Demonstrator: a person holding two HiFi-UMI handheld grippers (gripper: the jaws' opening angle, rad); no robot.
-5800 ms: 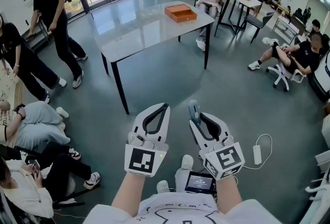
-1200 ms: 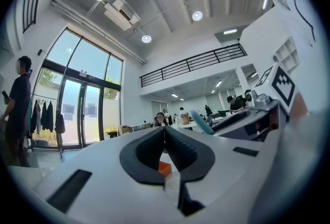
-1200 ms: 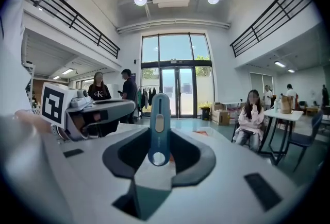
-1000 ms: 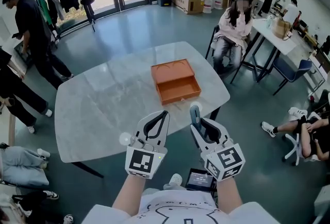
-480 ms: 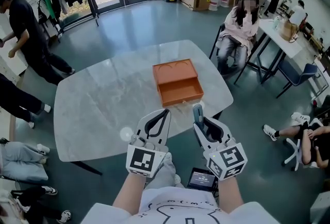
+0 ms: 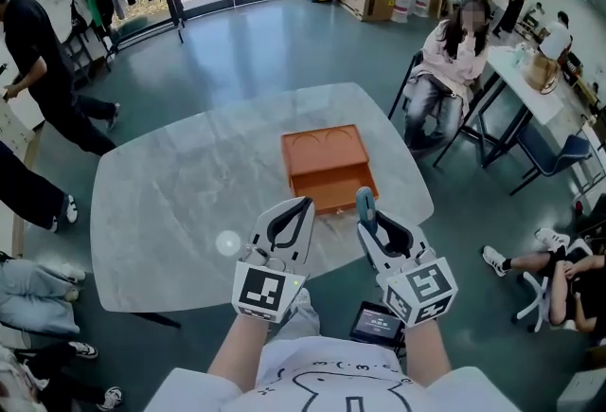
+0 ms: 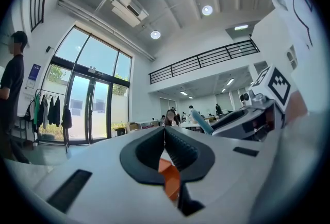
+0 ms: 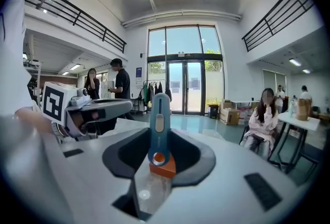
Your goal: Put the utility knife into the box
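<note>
In the head view both grippers sit in the lower middle of the frame, side by side and pointing toward the top. The left gripper (image 6: 302,206) has its jaws pressed together with nothing between them. In the left gripper view, the left gripper (image 7: 165,133) shows its dark pads meeting at the tips. A sliver of the orange box (image 7: 170,176) shows through the gap lower down.

The right gripper (image 6: 372,225) is clamped on the utility knife (image 6: 364,202), a teal-handled one that sticks out past the jaw tips. In the right gripper view, the right gripper (image 8: 159,134) holds the utility knife (image 8: 159,115) upright in the centre of the frame. Its slider faces the camera, and the orange box (image 8: 163,169) shows just beneath it.

The orange box (image 6: 327,169) lies open in the middle of the head view, on the right half of a grey marble-look table (image 6: 180,202). Its hollow half is nearer the grippers. The knife's tip sits just below the box's lower edge in the picture and is not in the box.

A seated person (image 6: 445,69) is at the upper right beside the table. A small screen device (image 6: 377,323) hangs at the wearer's waist, below the right gripper.
</note>
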